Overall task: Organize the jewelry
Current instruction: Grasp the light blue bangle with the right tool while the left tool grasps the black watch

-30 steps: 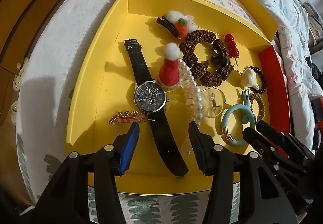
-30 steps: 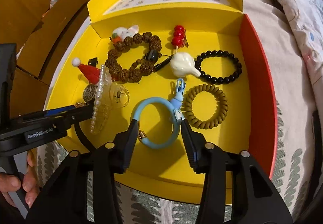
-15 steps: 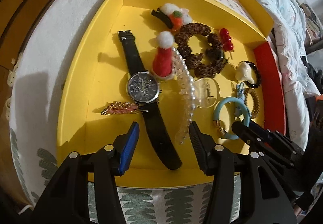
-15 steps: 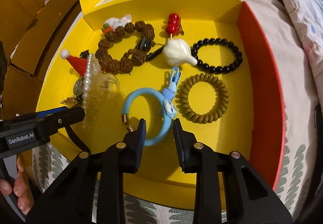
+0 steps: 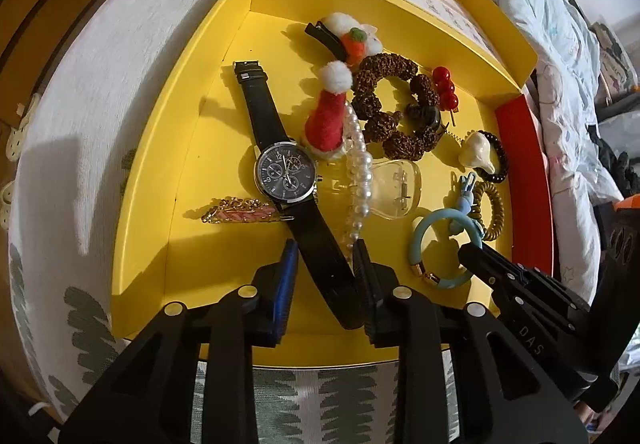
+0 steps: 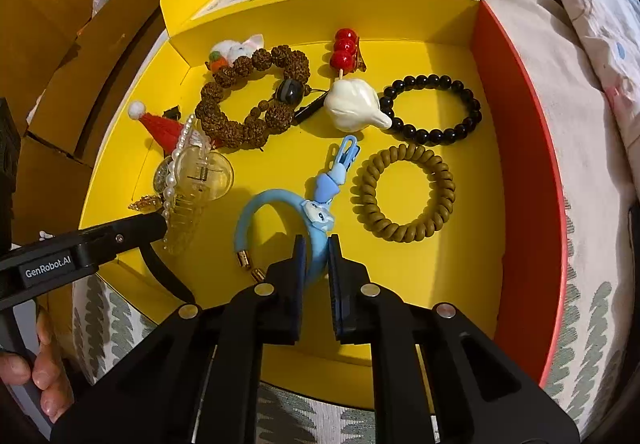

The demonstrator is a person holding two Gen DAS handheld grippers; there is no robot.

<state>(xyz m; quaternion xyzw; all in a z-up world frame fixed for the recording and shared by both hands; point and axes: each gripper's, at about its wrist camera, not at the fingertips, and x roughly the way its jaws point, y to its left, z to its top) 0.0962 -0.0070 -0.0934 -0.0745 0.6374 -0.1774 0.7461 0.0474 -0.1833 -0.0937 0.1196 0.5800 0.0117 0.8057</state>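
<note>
Right wrist view: right gripper point(image 6: 317, 250) is clamped on the blue bracelet point(image 6: 280, 220) just beside the coil hair tie point(image 6: 403, 194). Left gripper point(image 5: 325, 264) is closing around the watch point(image 5: 285, 174) strap. Lifting may snag the pearl strand point(image 5: 358, 180) lying against it, dragging neighbours.

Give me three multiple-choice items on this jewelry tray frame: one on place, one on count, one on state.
1. Where is the olive coil hair tie relative to the black bead bracelet?
A. inside it
B. nearer the camera, beside it
C. on top of the watch

2. How many red beads does the hair pin show?
A. one
B. three
C. six

3. What is the right gripper doing?
A. shut on the blue bracelet
B. open over the black beads
C. holding the pearl strand

Answers: 1 B, it lies just below the bracelet in the right wrist view. 2 B, three stacked on the stick. 3 A, the blue band sits pinched between both fingers.
</note>
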